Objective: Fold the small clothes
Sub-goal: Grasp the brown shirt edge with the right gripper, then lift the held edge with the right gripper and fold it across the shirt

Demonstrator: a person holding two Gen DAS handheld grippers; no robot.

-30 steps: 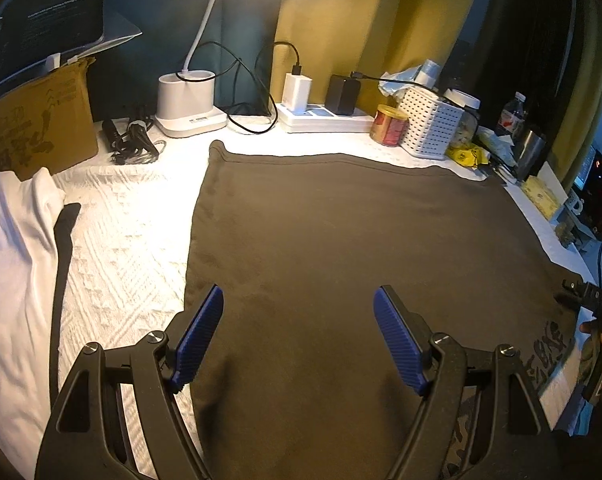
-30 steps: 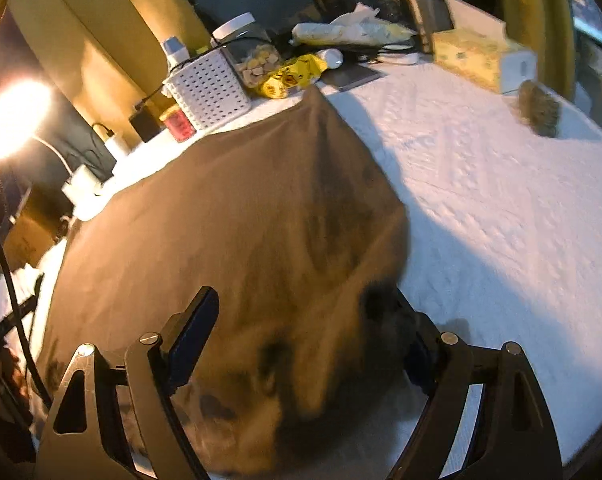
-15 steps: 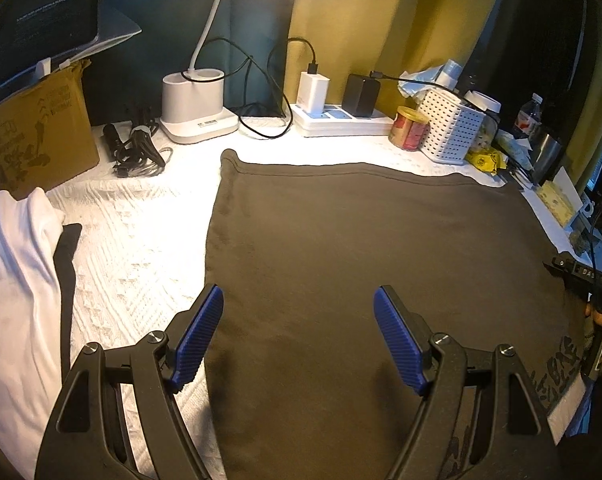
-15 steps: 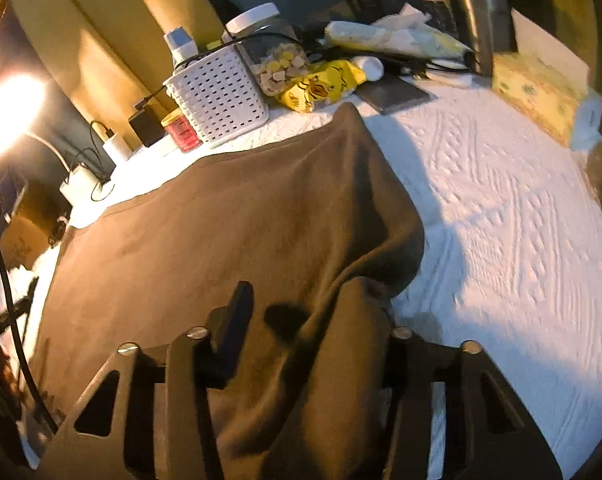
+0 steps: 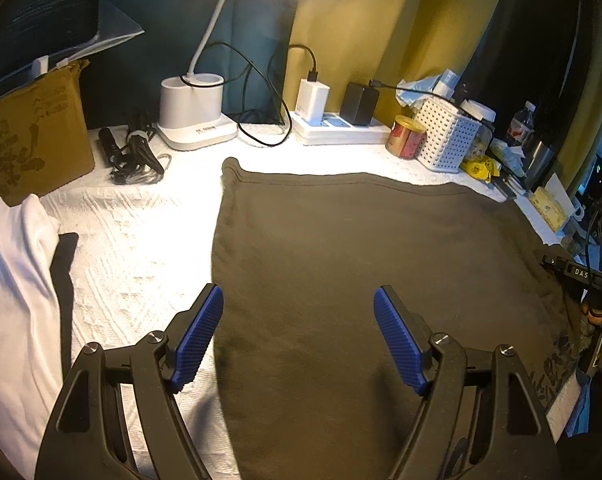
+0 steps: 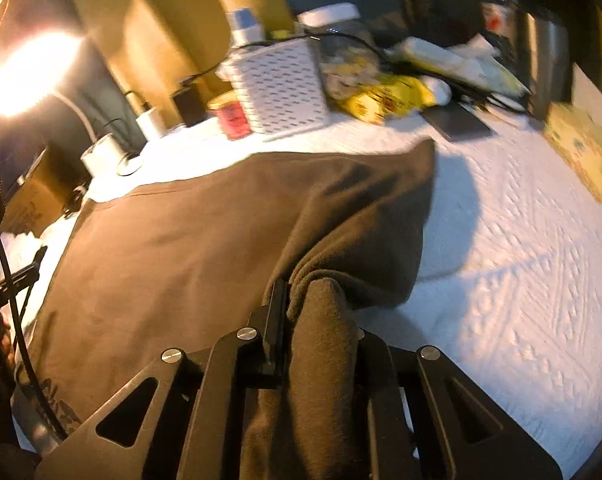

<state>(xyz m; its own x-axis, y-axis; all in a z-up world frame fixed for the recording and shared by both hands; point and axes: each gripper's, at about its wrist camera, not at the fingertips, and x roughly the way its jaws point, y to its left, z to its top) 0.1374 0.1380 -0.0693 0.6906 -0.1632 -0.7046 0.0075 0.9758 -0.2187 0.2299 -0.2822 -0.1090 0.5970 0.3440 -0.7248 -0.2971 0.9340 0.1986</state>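
Left gripper [image 5: 297,336]: fingers [image 5: 197,336] stand wide apart, blue pads facing each other, nothing between them. It hangs over the near left part of the brown garment [image 5: 361,264], with its left pad just above the garment's left edge.

Right gripper [image 6: 313,312]: its fingers have just been closing and are now narrow, pinching a bunched fold of the brown garment [image 6: 173,240]. The cloth fills the gap and drapes back over the gripper body toward 6 o'clock. From the pinch the fabric rises in a tented ridge toward 1 o'clock, ending at a lifted corner near the white basket [image 6: 281,84]. This view is motion-blurred, so the clutter at 12 to 2 o'clock cannot be identified reliably.

Garment position: in the left wrist view it is spread flat on the white textured surface [image 5: 133,216], filling the centre and right. Its far hem runs from 11 to 2 o'clock, and a dark print shows at its 4 o'clock edge.

Surroundings, left wrist view: white cloth [image 5: 13,280] at 9 o'clock; cardboard box [image 5: 29,132] at 10 o'clock; lamp base [image 5: 193,112] and power strip [image 5: 341,128] at 12 o'clock; red tin [image 5: 407,136] beside the white basket [image 5: 447,136] at 1 o'clock.
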